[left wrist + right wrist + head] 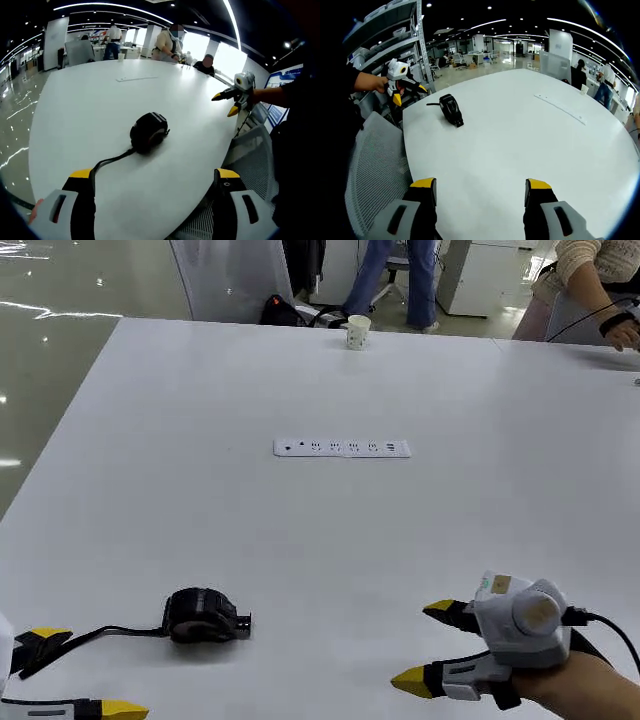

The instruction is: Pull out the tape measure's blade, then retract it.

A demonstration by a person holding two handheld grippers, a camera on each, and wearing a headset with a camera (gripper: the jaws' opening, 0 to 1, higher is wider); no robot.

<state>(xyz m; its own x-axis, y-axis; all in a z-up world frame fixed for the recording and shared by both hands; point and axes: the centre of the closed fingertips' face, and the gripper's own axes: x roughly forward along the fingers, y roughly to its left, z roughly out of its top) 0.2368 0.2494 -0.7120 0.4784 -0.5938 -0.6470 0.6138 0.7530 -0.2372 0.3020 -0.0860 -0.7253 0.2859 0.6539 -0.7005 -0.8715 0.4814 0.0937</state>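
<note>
The tape measure lies on the table, its strap trailing toward the left gripper. The right gripper sits well apart. Both gape wide, holding nothing.

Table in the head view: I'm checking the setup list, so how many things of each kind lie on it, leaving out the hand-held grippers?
Tape measure: 1
Power strip: 1
Paper cup: 1
Total: 3
</note>
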